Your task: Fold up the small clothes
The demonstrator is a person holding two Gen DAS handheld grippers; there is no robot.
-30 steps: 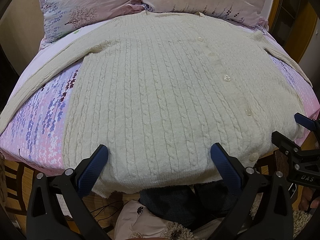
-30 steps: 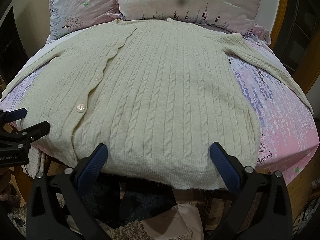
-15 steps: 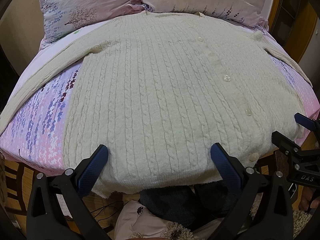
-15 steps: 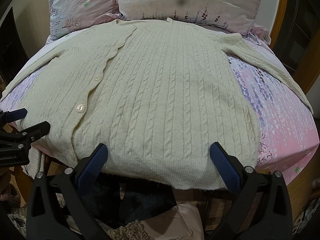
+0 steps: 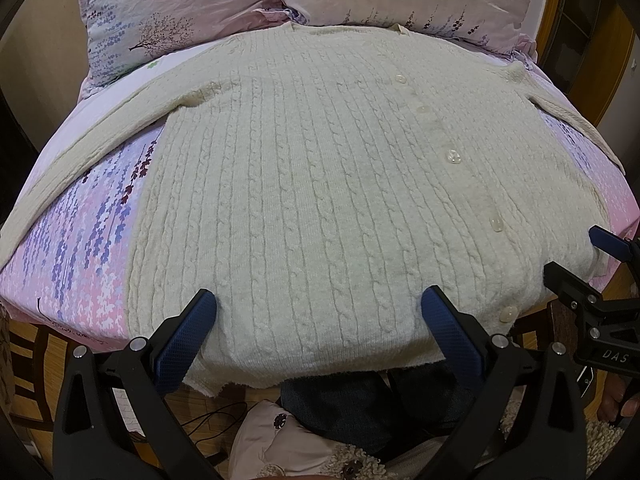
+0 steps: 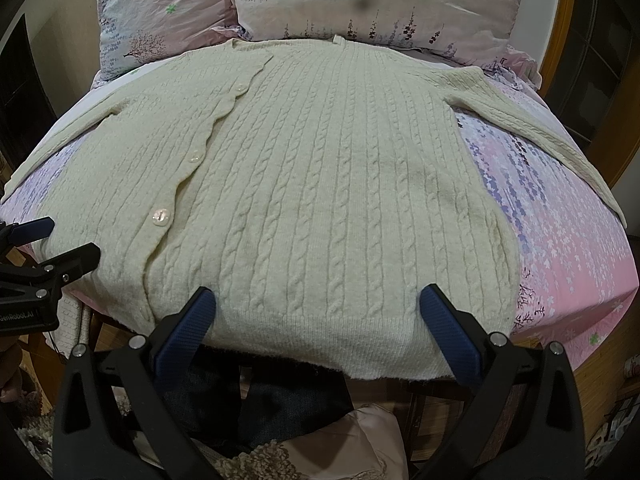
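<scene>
Folding is not yet underway: the cream cable-knit cardigan is lying flat and buttoned on the floral bedsheet, collar toward the pillows, both sleeves spreading outward, hem overhanging the near bed edge. The left gripper is hovering at the hem with its jaws spread wide, gripping nothing; the right gripper is doing likewise over the other half. Judging from this layout, the next move is calling for closing on a sleeve or side edge and carrying it inward across the body without dragging the soft knit.
</scene>
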